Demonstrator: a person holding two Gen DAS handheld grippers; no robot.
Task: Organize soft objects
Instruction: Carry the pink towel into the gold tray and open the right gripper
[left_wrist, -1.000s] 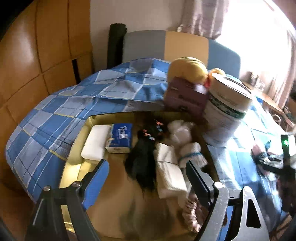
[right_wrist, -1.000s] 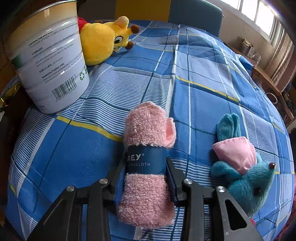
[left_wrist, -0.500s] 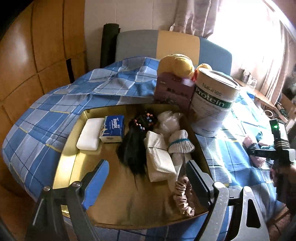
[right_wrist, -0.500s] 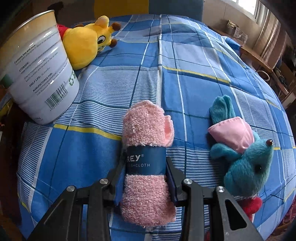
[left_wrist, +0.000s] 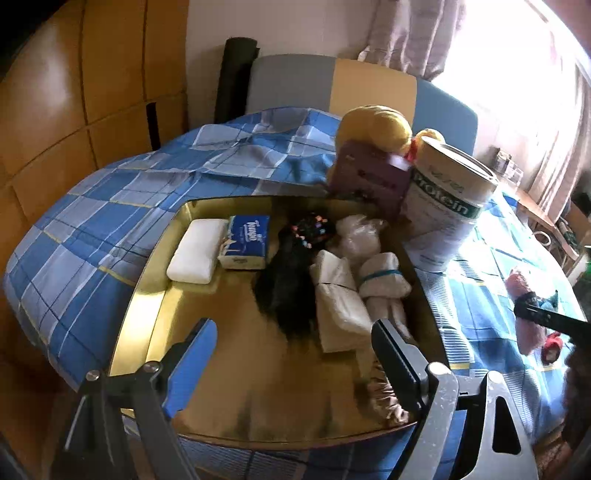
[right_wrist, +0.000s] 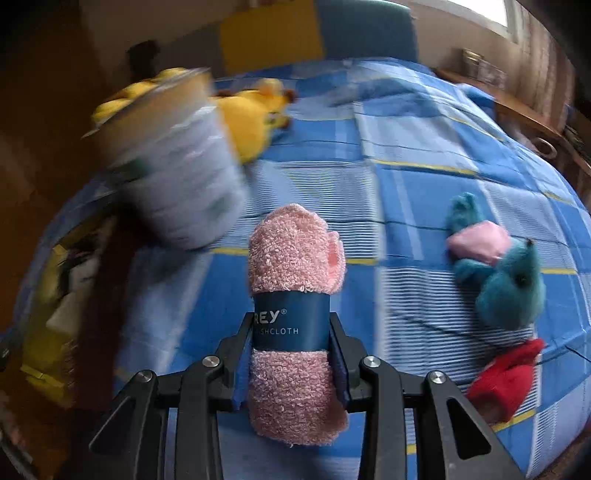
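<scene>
The right gripper (right_wrist: 291, 354) is closing on the rolled pink washcloth (right_wrist: 295, 295), gripping it by its paper band above the checked bedspread (right_wrist: 424, 192). The left gripper (left_wrist: 291, 354) hovers open and empty over the gold tray (left_wrist: 147, 302). Carrying is the step in hand (probably), and next the roll needs a free spot among the tray's soft things.

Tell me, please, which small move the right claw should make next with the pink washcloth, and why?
Probably carry it across to the gold tray. The right claw is closing on the rolled pink washcloth, gripped at its dark paper band. The tray already holds other soft things, such as the white rolled cloth, with bare floor near its front.
</scene>
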